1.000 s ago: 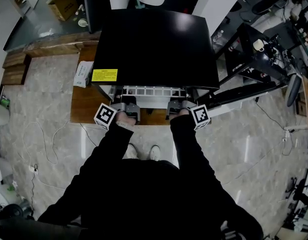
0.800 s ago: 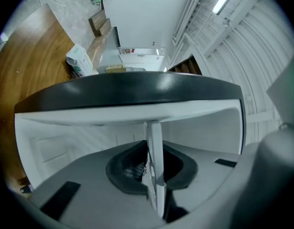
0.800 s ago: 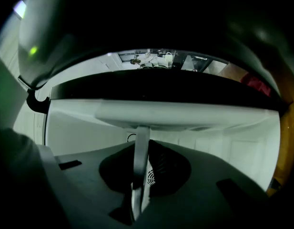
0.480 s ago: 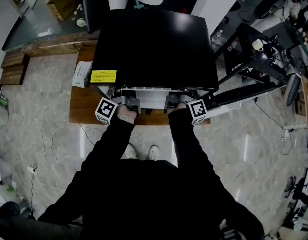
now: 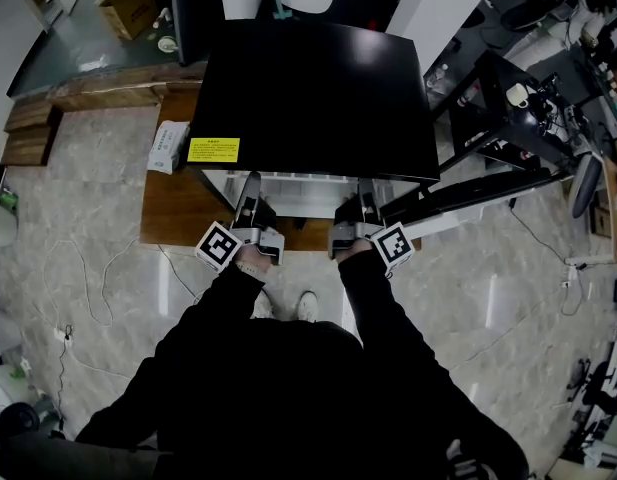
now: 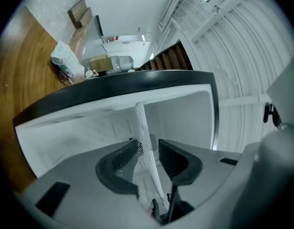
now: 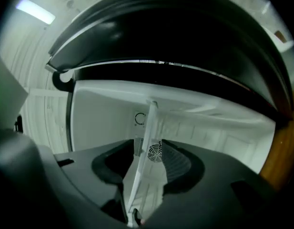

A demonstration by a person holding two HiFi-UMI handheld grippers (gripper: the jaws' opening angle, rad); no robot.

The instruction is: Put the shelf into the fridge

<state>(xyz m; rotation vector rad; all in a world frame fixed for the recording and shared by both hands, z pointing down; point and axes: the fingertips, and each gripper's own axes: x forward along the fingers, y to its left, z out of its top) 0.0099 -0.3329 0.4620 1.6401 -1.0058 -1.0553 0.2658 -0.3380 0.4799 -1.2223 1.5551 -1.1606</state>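
Observation:
A small black fridge (image 5: 313, 88) stands with its door (image 5: 468, 193) swung open to the right. The white shelf (image 5: 306, 180) lies inside it, with only its front strip showing under the black top. My left gripper (image 5: 250, 200) and right gripper (image 5: 365, 200) point into the opening at the shelf's front. In the left gripper view the thin shelf edge (image 6: 143, 132) runs between the jaws of that gripper (image 6: 149, 151), with gaps on both sides. The right gripper (image 7: 149, 163) likewise straddles the shelf edge (image 7: 146, 142) without pressing. Both pairs of jaws are opening.
The fridge sits on a low wooden platform (image 5: 173, 208), with a white packet (image 5: 168, 146) beside it. A yellow label (image 5: 212, 150) marks the fridge's left front. Black desk frames (image 5: 508, 118) crowd the right. Cables trail over the marble floor (image 5: 78, 268). A fan grille (image 7: 155, 151) sits on the fridge's back wall.
The shelf has slid from sticking out of the front to lying inside the fridge. Both grippers have let go of it and drawn back slightly toward me.

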